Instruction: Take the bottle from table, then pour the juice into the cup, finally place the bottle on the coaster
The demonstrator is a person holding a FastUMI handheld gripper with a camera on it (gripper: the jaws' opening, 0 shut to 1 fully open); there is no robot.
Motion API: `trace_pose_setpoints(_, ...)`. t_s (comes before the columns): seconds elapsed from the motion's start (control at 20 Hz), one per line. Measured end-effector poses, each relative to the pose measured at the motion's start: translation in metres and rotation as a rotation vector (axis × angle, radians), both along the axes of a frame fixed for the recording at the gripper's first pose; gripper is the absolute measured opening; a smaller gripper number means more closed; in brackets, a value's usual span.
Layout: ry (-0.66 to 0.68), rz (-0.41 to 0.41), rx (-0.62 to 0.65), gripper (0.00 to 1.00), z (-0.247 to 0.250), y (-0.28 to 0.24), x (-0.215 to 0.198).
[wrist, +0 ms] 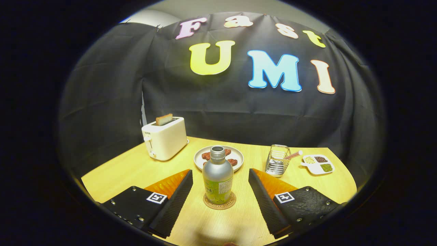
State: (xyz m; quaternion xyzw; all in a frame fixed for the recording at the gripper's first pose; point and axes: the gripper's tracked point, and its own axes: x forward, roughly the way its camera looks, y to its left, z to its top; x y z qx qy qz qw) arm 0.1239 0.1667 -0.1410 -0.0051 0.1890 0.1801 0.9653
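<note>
A grey metal bottle (pixel 217 174) with a green label and no cap stands upright on a round cork coaster (pixel 219 201), just ahead of my gripper (pixel 220 176). The gripper is open, its two fingers set wide to either side of the bottle without touching it. A clear glass cup (pixel 277 160) stands beyond the right finger, with a straw or stick leaning out of it.
A white toaster (pixel 164 138) with a slice of toast in it stands at the back left of the wooden table (pixel 129 171). Behind the bottle is a plate (pixel 218 159) with brown food pieces. A small white divided dish (pixel 318 164) of grains lies at the far right.
</note>
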Motion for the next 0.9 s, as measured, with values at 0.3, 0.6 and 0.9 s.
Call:
trace_pose_setpoints(0.3, -0.09, -0.03, 0.026, 0.99, 0.067, -0.034, -0.038)
trace_pose_setpoints(0.6, -0.153, -0.135, 0.051, 0.99, 0.11, -0.073, -0.087)
trace_pose_setpoints(0.9, -0.273, -0.23, 0.022, 0.99, 0.158, -0.11, -0.122)
